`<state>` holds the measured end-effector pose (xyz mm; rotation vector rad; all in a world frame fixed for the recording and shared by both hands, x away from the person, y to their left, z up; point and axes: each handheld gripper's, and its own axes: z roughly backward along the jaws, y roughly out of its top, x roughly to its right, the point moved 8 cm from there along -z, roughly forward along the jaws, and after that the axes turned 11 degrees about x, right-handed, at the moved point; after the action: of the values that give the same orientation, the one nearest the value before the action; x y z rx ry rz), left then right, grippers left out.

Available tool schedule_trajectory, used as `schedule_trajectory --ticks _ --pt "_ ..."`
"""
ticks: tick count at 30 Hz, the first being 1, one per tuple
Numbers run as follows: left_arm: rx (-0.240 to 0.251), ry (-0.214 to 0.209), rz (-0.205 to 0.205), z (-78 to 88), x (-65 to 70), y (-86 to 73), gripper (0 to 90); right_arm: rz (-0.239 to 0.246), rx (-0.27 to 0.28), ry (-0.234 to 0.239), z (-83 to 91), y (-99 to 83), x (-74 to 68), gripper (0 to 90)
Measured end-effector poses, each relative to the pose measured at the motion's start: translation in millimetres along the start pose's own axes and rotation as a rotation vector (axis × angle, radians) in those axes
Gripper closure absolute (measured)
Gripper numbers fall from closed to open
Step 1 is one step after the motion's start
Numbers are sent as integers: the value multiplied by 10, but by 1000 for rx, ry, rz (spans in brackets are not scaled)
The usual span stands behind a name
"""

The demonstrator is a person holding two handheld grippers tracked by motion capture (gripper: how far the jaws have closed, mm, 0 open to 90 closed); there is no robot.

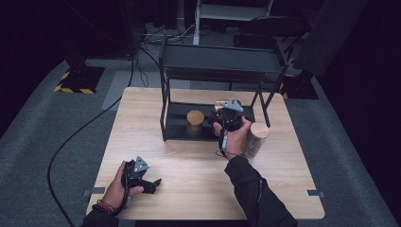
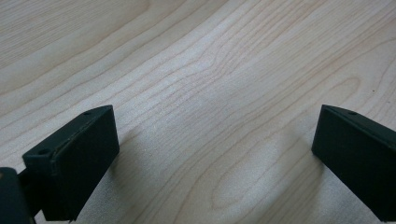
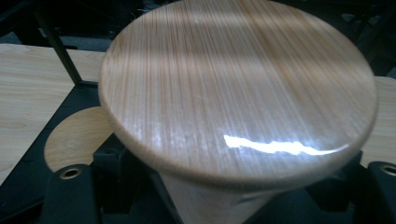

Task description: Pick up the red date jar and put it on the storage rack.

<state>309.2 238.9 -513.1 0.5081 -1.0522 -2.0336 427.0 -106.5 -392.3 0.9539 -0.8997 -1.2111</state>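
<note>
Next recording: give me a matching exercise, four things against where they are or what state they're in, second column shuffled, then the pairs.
Things:
1. left gripper
2. right gripper
3. jar on the shelf
4. jar on the table

States or places:
A. stands right of the rack, beside the right hand
B. shut on a wood-lidded jar
C. open over bare table
D. stands on the rack's bottom shelf

Pairs: 1-C, 2-B, 3-D, 4-A
</note>
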Motion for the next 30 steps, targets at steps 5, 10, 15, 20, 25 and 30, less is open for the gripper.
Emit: schedule_trajectory --ticks 5,10,15,20,25,30 --pt "0 -1 0 0 -1 1 4 0 9 -7 -80 -4 23 252" --pt "-1 -1 -1 0 -2 1 4 -15 10 0 -136 -7 30 252" --pt "-1 -1 -1 0 -2 1 4 -11 10 2 -204 -10 22 252" --pt "-1 -1 -1 0 -2 1 4 -21 0 2 -275 -17 28 252" --pt "0 -1 -1 0 -2 1 4 -23 -12 5 -325 -38 26 252" --pt "-1 -1 0 0 -2 1 4 -45 -31 9 -389 -85 40 252"
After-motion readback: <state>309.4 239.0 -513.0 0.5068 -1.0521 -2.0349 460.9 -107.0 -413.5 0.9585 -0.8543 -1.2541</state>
